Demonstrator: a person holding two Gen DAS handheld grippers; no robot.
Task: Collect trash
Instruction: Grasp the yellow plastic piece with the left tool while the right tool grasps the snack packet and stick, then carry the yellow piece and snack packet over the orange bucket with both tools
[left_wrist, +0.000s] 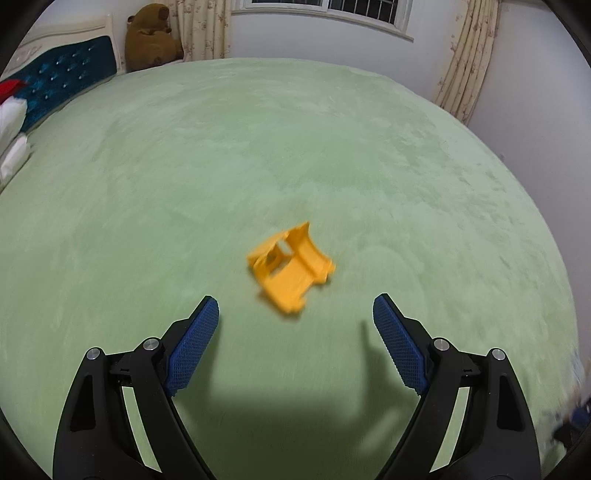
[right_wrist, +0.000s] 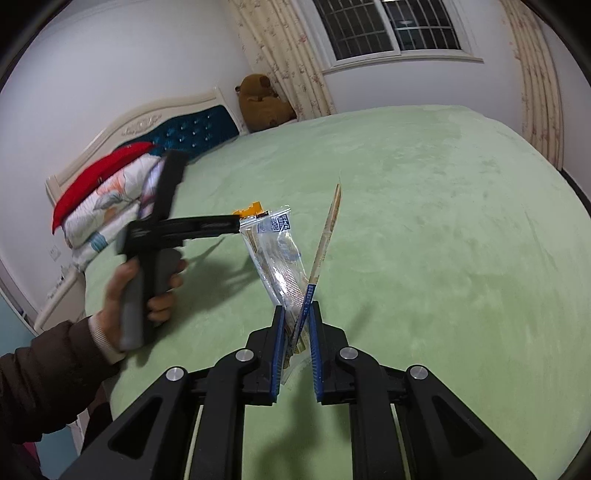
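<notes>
An orange plastic piece (left_wrist: 291, 269) lies on the green bedspread (left_wrist: 258, 147), just ahead of my left gripper (left_wrist: 295, 306), whose blue-padded fingers stand wide open with nothing between them. My right gripper (right_wrist: 298, 310) is shut on a clear plastic wrapper (right_wrist: 277, 254) with a printed code and a thin stick-shaped packet (right_wrist: 327, 236), both sticking up from the pads. In the right wrist view a hand (right_wrist: 122, 299) holds the left gripper's handle at the left, and a bit of the orange piece (right_wrist: 251, 209) shows behind the wrapper.
A brown plush bear (left_wrist: 151, 37) sits at the far corner by the curtains. A blue tufted headboard (right_wrist: 192, 125) and folded bedding with a red cover (right_wrist: 107, 199) lie at the left. Walls and a window close off the far side.
</notes>
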